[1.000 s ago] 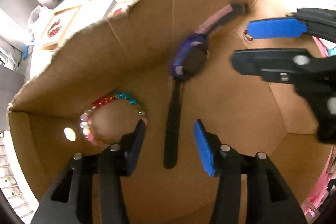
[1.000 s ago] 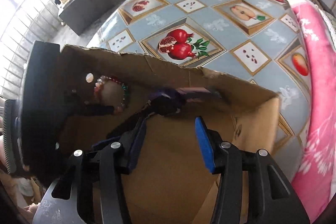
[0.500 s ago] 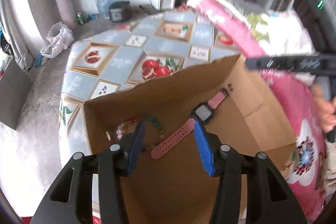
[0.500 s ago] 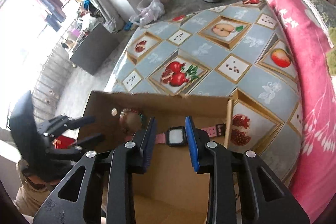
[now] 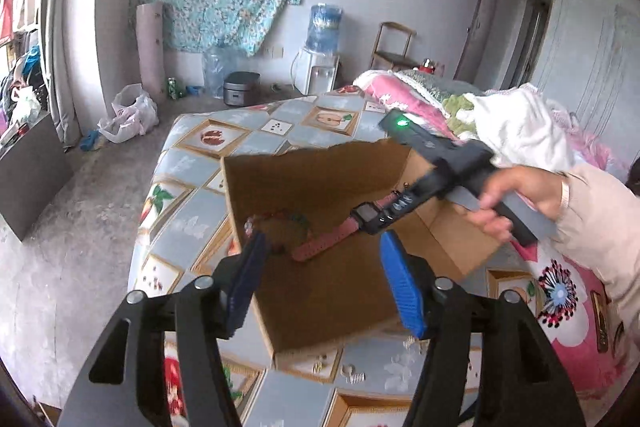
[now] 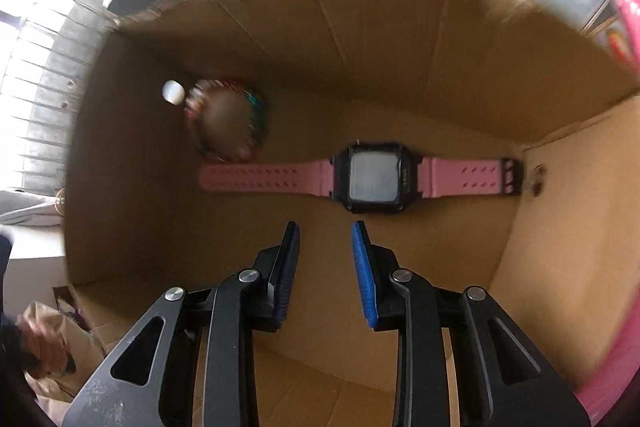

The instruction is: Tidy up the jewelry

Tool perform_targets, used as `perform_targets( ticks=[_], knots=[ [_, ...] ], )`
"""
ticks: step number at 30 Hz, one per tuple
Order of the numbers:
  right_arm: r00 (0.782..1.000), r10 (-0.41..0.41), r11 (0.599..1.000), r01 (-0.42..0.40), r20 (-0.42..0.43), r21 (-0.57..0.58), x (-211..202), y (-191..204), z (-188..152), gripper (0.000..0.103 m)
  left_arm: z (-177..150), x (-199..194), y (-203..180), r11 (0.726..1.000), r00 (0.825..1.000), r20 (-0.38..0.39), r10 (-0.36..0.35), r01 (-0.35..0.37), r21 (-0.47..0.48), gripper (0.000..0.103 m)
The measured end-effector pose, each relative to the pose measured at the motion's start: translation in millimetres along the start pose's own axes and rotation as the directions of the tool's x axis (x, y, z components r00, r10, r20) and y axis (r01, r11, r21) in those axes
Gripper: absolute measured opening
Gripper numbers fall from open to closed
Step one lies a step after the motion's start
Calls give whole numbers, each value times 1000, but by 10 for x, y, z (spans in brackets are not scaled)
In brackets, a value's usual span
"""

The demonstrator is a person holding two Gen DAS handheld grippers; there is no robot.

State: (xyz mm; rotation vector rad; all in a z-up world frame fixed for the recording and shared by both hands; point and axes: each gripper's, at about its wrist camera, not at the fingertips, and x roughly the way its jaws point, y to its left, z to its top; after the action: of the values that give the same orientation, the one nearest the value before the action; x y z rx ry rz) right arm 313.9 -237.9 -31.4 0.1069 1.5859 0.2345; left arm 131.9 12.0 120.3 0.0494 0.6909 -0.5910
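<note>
A pink-strapped watch (image 6: pixel 374 177) with a black square case lies flat on the floor of an open cardboard box (image 6: pixel 360 47). Beside its left strap end rests a multicoloured bead bracelet (image 6: pixel 230 123). My right gripper (image 6: pixel 326 227) points steeply down into the box just short of the watch. Its jaws are narrow and opening, with nothing between them. My left gripper (image 5: pixel 323 238) hovers above the near side of the box (image 5: pixel 312 179), its jaws opening and empty. From there the watch (image 5: pixel 364 215) and the blurred bracelet (image 5: pixel 280 223) show inside, with a hand (image 5: pixel 516 203) holding the right gripper over them.
The box stands on a table with a fruit-patterned cloth (image 5: pixel 192 211). Small metal bits (image 5: pixel 356 379) lie on the cloth in front of the box. Pink bedding (image 5: pixel 560 291) borders the table on the right. A grey floor (image 5: pixel 60 267) drops away to the left.
The watch went from hanging in the air to lying flat on the box floor. My left gripper pulled up and back out of the box. My right gripper came down into it.
</note>
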Motion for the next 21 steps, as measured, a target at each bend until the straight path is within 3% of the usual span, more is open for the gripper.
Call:
perform_targets(
  ticks=[2,6,7,10,12,14,17,20,21],
  knots=[
    [1000,-15,1000,15,-10,24,79,-27,64,36,-182,-80,45,1000,1000,-1,-4,4,-8,63],
    [999,-13,999,11,46,39,21,-12,69,39,-515,-106,130,1000,999,-42,-6,5,-26,68],
    [998,-19,999,16,61,38,-25,1,28,44,-605,-84,152,999,998,-61,1,-3,-34,69],
    [992,-25,999,19,121,49,-230,37,-165,45,-821,-23,211,998,994,-111,20,-26,-54,69],
    [977,0,998,-13,213,57,-535,59,-429,45,-936,27,223,998,990,-141,27,-36,-59,69],
    [950,43,997,-62,309,52,-803,87,-692,50,-1022,93,217,997,986,-163,26,-36,-61,71],
    [861,122,991,-135,494,-10,-1282,185,-1369,60,-1152,241,203,997,977,-209,35,-48,-60,71],
    [803,167,984,-172,572,-45,-1402,252,-1951,68,-1262,384,170,996,967,-253,44,-62,-65,71],
    [799,179,982,-185,574,-48,-1398,246,-2026,70,-1292,420,156,996,964,-264,47,-66,-63,71]
  ],
)
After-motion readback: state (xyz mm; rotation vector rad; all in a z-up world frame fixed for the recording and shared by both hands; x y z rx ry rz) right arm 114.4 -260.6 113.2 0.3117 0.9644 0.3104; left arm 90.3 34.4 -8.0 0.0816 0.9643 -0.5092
